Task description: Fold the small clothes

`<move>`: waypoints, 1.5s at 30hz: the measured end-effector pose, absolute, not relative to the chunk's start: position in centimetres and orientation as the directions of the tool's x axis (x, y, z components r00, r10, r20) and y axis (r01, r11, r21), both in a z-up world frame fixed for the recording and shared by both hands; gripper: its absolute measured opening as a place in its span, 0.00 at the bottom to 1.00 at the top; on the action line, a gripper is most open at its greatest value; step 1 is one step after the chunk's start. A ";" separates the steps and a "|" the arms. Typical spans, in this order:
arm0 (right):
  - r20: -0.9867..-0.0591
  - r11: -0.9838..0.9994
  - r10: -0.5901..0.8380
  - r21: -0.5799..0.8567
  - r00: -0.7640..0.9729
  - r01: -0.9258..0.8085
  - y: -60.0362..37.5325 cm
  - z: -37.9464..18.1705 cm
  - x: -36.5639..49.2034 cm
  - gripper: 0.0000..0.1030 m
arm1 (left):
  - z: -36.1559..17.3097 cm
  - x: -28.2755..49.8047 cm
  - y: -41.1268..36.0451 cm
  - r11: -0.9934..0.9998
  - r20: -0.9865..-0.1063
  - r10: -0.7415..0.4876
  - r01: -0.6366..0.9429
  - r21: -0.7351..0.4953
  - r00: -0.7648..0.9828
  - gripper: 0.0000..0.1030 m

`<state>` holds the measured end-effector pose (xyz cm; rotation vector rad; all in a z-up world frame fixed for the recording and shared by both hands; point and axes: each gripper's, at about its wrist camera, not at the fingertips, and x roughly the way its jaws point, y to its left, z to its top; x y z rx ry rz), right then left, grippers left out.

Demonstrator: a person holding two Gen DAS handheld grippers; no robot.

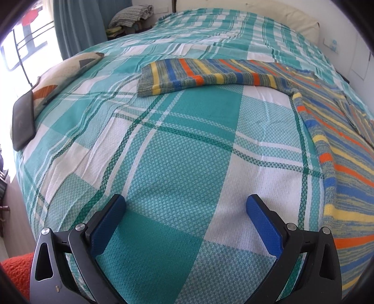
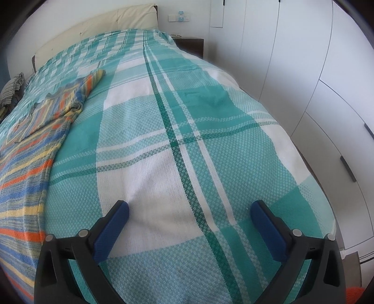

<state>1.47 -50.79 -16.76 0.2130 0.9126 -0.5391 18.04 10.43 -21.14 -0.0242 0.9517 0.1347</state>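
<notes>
A striped knit sweater in blue, orange, yellow and grey lies spread flat on a bed covered by a teal-and-white plaid bedspread, one sleeve stretched out sideways across the cover toward the pillow side. In the left wrist view, the left gripper hangs above bare bedspread with its blue-padded fingers spread wide and nothing between them; the sweater's body lies to its right, its edge near the right-hand finger but apart from it. In the right wrist view, the right gripper likewise stands wide apart and empty over the plaid cover, with the same sweater running along the left side of the frame, its other sleeve angled toward the cream padded headboard. A patterned cushion sits at the bed's left edge in the left wrist view, with a dark phone lying against it, just beside a teal curtain and a bright window. A folded checked cloth rests on furniture beyond the far corner of the bed. White wardrobe doors with dark handles line the wall to the right of the bed, and a dark bedside table stands near the headboard. A patch of orange fleecy fabric shows at the lower left corner of the left wrist view.
</notes>
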 end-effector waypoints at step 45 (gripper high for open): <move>-0.796 0.848 -0.356 -0.054 0.490 0.528 -50.6 -16.8 1.6 1.00 | -15.2 19.5 19.7 0.856 -0.779 -0.172 -0.300 -0.422 0.603 0.99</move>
